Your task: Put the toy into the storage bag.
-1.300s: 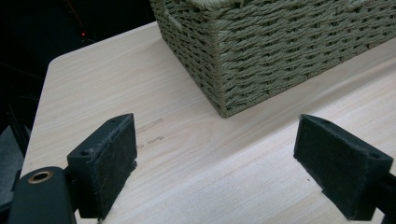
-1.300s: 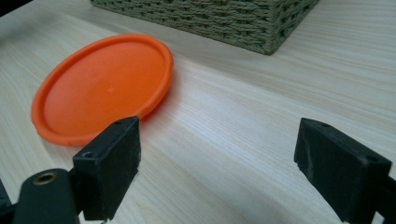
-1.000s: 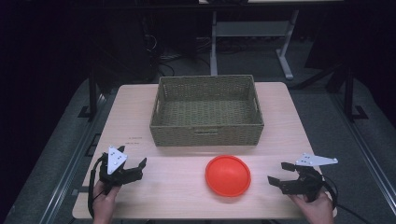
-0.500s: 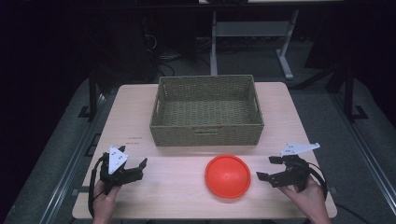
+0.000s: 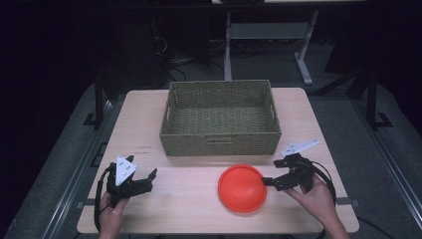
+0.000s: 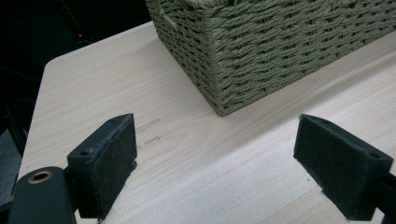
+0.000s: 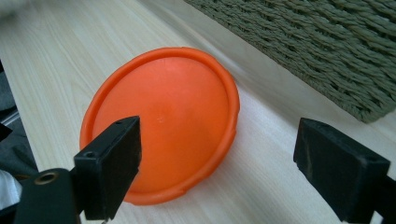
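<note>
an orange disc (image 5: 242, 188) lies dome-up on the wooden table (image 5: 189, 209), just in front of the woven basket (image 5: 219, 117) and a little toward its right end, with a strip of bare tabletop between the two. the right gripper (image 5: 274, 173) hovers at the disc's right edge, jaws spread wide and holding nothing; in the right gripper view the disc (image 7: 161, 123) sits between and just beyond the black pads (image 7: 109, 163), the basket wall (image 7: 317, 51) rising behind it. the left gripper (image 5: 145, 180) rests well to the left of the basket's front left corner, its jaws also wide and empty, with that corner (image 6: 219, 70) showing ahead of it in the left gripper view. the step in hand looks like the approach to a grasp on the disc. the next move likely calls for lowering one jaw to the table beside the thin rim, closing across that edge, then lifting the disc clear of the basket's front wall and into the basket, which appears empty.
</note>
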Available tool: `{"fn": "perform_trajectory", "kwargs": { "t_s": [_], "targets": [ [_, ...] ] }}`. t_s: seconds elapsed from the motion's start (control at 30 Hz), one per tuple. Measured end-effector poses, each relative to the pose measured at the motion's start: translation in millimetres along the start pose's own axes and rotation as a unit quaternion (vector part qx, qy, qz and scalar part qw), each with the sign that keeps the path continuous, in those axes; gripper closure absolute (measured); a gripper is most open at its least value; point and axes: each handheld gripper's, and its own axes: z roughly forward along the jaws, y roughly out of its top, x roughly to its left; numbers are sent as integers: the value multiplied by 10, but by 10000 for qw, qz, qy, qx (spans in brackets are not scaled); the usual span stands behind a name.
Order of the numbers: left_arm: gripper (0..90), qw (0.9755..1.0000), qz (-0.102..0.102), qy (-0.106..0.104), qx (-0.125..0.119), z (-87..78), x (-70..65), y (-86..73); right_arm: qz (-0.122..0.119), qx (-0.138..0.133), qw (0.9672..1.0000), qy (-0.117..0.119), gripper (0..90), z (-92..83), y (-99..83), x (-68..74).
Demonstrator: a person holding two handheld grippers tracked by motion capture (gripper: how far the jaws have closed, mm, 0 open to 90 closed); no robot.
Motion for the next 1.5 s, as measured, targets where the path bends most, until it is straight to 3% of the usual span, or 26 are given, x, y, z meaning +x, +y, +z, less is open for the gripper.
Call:
{"fn": "perform_trajectory", "kwargs": {
  "t_s": [0.33, 0.77, 1.2, 1.5],
  "targets": [
    [128, 10000, 54, -20, 15, 3, -21, 7, 27, 356, 9993, 108, 157, 179, 79, -30],
    [128, 10000, 35, -29, -9, -1, -23, 8, -44, 878, 9960, 126, 241, 525, 148, -101],
    [128, 10000, 26, -39, -18, -2, -26, 9, -34, 1055, 9943, 164, 432, 631, 141, -149],
    [128, 10000, 41, -46, -22, -1, -29, 9, -36, 1051, 9942, 225, 492, 644, 135, -157]
  ]
}}
